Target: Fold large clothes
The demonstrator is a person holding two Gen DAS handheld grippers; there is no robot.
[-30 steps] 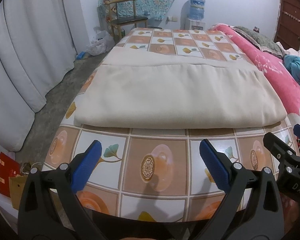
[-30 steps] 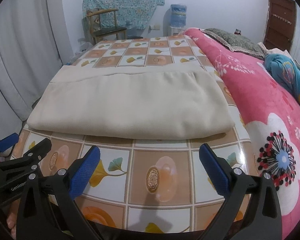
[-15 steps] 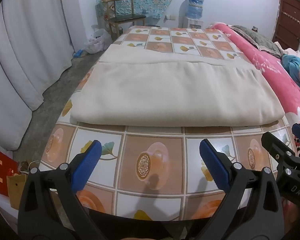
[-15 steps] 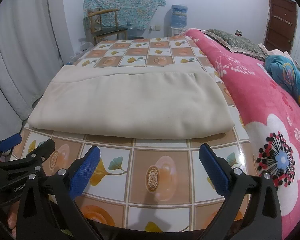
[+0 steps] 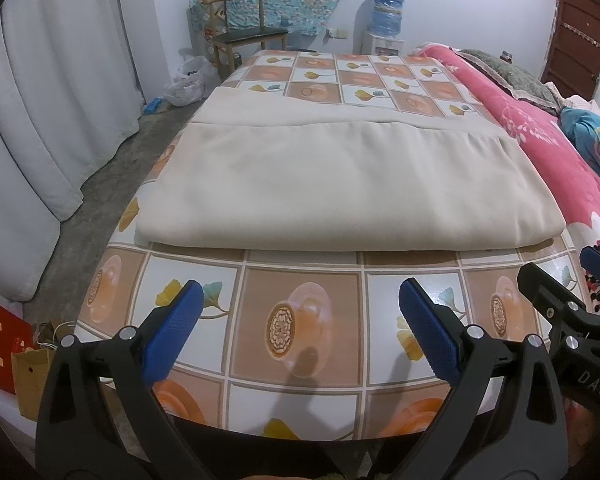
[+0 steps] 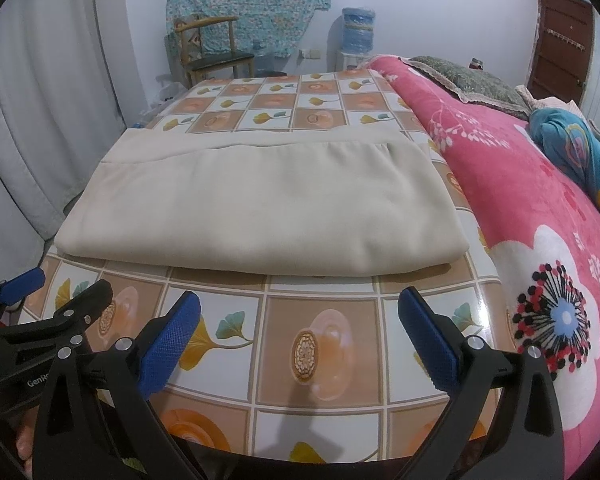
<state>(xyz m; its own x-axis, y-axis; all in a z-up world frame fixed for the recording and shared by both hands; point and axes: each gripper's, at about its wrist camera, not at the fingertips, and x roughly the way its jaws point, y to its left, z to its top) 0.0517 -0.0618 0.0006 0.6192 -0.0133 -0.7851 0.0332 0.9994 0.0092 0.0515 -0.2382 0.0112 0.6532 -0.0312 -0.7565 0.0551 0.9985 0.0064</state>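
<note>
A large cream cloth (image 5: 340,184) (image 6: 260,208) lies folded flat across a table with a tiled leaf-and-cup oilcloth (image 5: 300,320) (image 6: 320,344). Its near fold edge runs straight across; a lower layer sticks out at the far side. My left gripper (image 5: 298,320) hovers open over the table's near edge, short of the cloth, with nothing between its blue pads. My right gripper (image 6: 298,324) is open too, at the same near edge, holding nothing. Each gripper shows at the side of the other's view.
A bed with a pink flowered blanket (image 6: 540,208) presses against the table's right side. Grey curtains (image 5: 40,120) hang left. A wooden chair (image 5: 240,36) and water dispenser (image 5: 386,20) stand by the far wall. Paper bags (image 5: 12,356) sit on the floor at left.
Both grippers have risen and drawn back slightly, so the cloth sits a little farther off. Both stay open; the cloth has not moved.
</note>
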